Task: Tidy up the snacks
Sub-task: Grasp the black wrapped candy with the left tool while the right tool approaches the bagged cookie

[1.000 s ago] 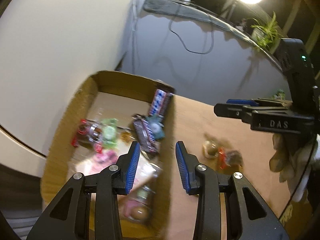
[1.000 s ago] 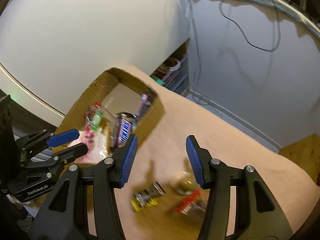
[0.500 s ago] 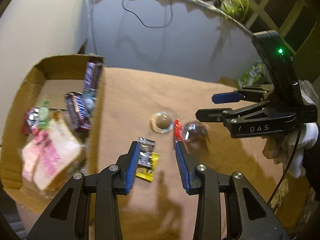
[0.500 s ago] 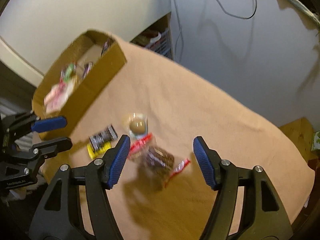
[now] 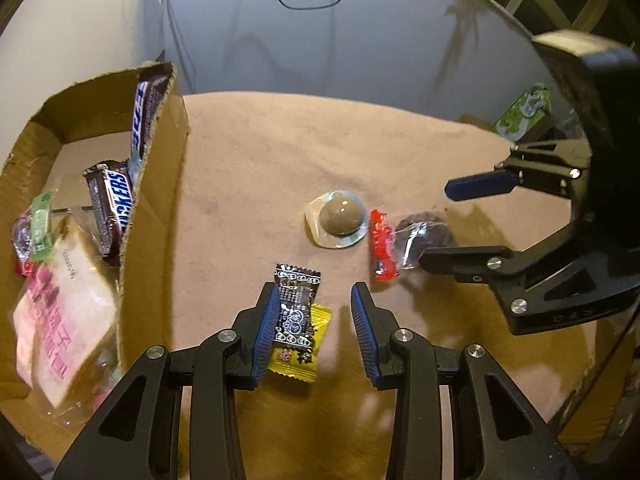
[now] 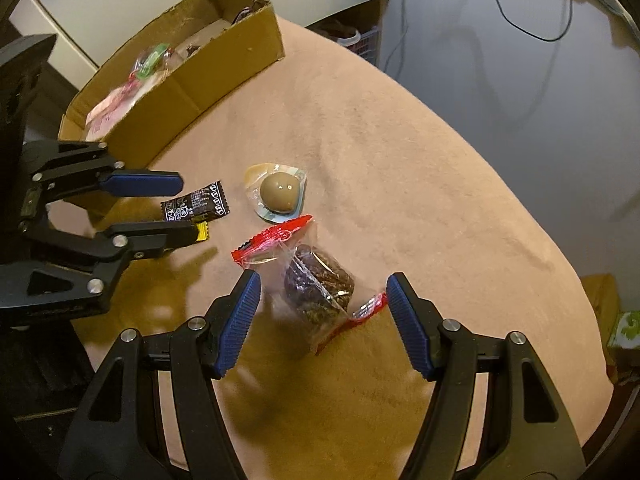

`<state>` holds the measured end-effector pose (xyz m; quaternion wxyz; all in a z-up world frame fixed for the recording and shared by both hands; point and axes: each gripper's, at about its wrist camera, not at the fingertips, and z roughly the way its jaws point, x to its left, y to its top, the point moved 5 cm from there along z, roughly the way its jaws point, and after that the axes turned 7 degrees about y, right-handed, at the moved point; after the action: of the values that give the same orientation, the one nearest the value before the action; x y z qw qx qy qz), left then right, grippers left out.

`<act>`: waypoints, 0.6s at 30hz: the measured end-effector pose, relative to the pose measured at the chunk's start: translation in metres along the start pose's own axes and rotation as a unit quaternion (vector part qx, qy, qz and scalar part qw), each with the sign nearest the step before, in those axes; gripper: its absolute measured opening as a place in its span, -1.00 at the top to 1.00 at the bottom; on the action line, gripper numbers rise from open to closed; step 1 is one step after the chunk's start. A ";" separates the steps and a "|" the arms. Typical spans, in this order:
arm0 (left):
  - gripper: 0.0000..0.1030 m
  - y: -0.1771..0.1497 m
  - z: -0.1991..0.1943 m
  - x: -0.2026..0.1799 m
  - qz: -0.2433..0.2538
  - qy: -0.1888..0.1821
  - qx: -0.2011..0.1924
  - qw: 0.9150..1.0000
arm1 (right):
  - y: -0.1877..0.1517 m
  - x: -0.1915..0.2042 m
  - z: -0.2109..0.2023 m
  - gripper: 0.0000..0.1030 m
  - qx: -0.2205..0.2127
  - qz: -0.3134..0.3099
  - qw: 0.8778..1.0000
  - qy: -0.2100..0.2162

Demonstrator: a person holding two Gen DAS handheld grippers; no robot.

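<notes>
- Both views have swung off the cardboard box [image 5: 160, 184] and down onto the loose snacks on the table [image 5: 260, 152]; the box already holds Snickers bars [image 5: 112, 204] and pink-printed packets.
- The left hand-held gripper [image 5: 312, 332] now hangs over the black-and-yellow sachet [image 5: 296, 312]; jaws released, one pad beside it, nothing gripped.
- The right hand-held gripper [image 6: 324, 320] has just spread its jaws wider; they straddle the red-edged bag of dark cake [image 6: 316, 280], pads clear of it.
- The brown sweet in clear wrap [image 6: 278, 194] lies untouched between them.
- Judgement: two pickups are lined up; three items remain to box.
</notes>
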<state>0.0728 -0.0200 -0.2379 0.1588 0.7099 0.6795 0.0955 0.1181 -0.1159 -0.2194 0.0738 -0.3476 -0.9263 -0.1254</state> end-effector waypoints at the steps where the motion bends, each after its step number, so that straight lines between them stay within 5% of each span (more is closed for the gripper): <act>1: 0.31 0.000 0.003 -0.002 0.004 0.003 0.003 1.000 | 0.001 0.000 0.001 -0.33 0.001 -0.003 1.000 0.001; 13: 0.32 -0.014 0.016 0.001 -0.022 0.012 0.006 1.000 | 0.006 0.004 0.022 -0.33 0.001 -0.019 1.000 0.024; 18: 0.54 -0.024 0.010 0.014 -0.020 0.018 -0.010 1.000 | -0.005 0.008 0.023 -0.28 -0.008 -0.025 0.999 0.020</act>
<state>0.0550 -0.0062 -0.2564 0.1551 0.6925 0.6956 0.1120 0.1079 -0.1078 -0.2409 0.0863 -0.3227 -0.9319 -0.1414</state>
